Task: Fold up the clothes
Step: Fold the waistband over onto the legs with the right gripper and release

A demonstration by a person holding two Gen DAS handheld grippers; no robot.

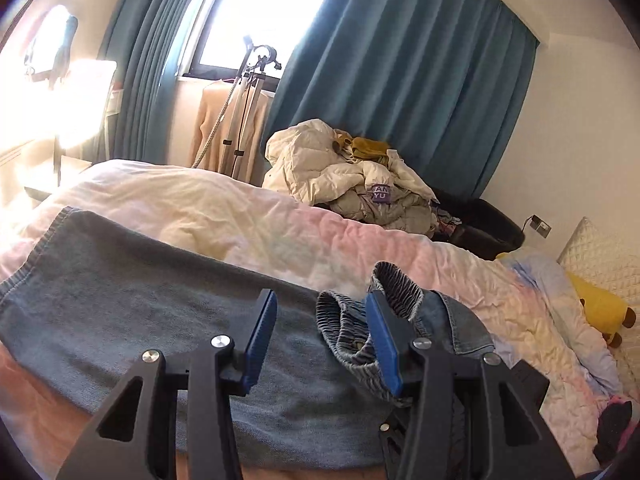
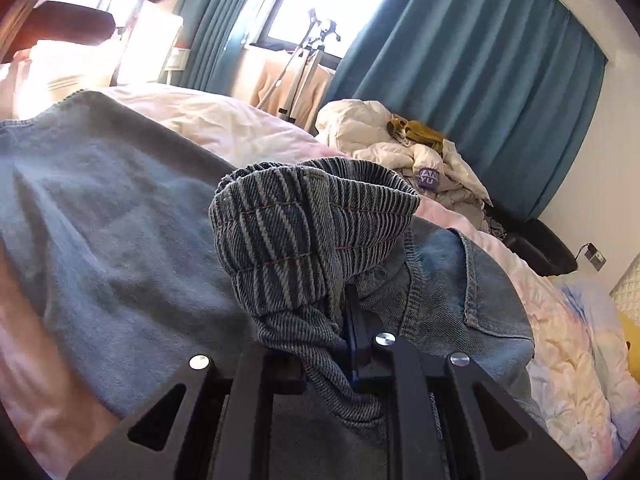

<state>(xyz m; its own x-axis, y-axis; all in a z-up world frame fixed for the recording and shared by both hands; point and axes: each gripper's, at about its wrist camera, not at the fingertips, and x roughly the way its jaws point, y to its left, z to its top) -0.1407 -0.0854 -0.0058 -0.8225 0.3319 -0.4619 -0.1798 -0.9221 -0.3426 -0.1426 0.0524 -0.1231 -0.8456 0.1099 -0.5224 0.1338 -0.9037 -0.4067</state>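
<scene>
— Where are the jeans right now?

— The jeans (image 2: pixel 120 216) lie spread across the quilt (image 1: pixel 248 216) directly under and ahead of both my tongs. The flat grey-blue part stretches away to the left of my tongs, and the ribbed waistband (image 2: pixel 312 216) is bunched up in front of my right tongs.

— What have your right tongs got?

— My right tongs (image 2: pixel 340 364) are pinched tight on a twisted fold of that waistband. The cloth rises out from between the fingers and curls over above them, so I see little of the blue pads.

— And the left ones?

— My left tongs (image 1: pixel 322 344) stand wide apart with nothing between the blue pads (image 1: pixel 262 340). The flat denim lies below them. The right-hand pad sits against the bunched waistband, though I cannot tell whether it presses on it or just stands beside it.

— What is further out?

— Beyond the jeans the quilt runs on, pale pink and cream. Past its far edge, ahead and to the right, sits a heap of cream bedding and clothes (image 1: pixel 352 176) with something mustard-coloured on top. Behind that hang teal curtains (image 1: pixel 408 80) either side of a bright window (image 1: pixel 260 12). Far right, near the headboard, lies a yellow soft toy (image 1: pixel 600 304).
</scene>
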